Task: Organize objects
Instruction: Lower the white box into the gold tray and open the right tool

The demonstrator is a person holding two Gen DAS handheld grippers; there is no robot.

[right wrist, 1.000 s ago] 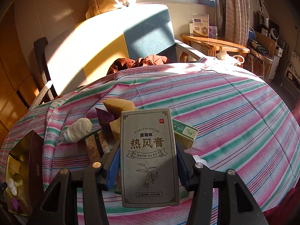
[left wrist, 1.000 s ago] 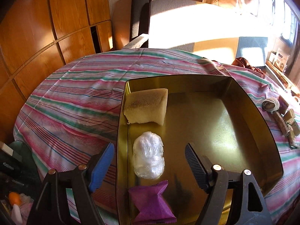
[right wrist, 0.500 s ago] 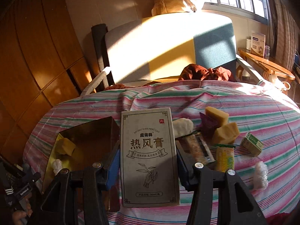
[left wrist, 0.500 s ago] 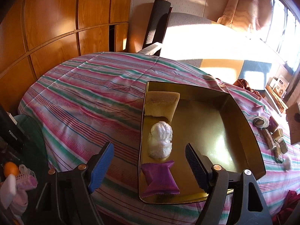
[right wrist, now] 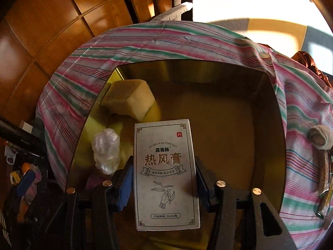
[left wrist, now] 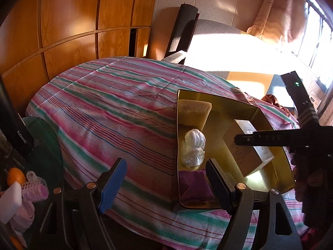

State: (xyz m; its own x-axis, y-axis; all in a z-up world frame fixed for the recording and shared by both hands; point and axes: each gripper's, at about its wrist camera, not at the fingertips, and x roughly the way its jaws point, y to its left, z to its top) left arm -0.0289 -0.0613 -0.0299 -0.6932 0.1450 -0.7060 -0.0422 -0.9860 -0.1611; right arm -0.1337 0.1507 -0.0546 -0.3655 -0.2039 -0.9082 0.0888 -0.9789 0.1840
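My right gripper [right wrist: 163,179] is shut on a grey carton with Chinese lettering [right wrist: 165,173] and holds it over the inside of the gold tin [right wrist: 270,108]. The left wrist view shows the same carton [left wrist: 247,148] hanging in the tin [left wrist: 268,118] under the right gripper's black body [left wrist: 301,137]. Inside the tin lie a yellow sponge block [right wrist: 129,100], a crumpled clear plastic wad [right wrist: 107,150] and a purple packet [left wrist: 195,185]. My left gripper [left wrist: 166,185] stands open and empty above the tin's near left corner, over the striped cloth [left wrist: 108,112].
A rolled white bandage [right wrist: 320,136] and a brown stick-like item [right wrist: 324,173] lie on the cloth right of the tin. Left of the table sit an orange [left wrist: 15,176], pink hair rollers [left wrist: 34,189] and a black device [left wrist: 20,133]. A sunlit chair [left wrist: 218,45] stands behind.
The right gripper has swung left with the carton, from over the loose items to above the tin's inside, tipping downward. The left gripper has drawn back to the left, off the tin.
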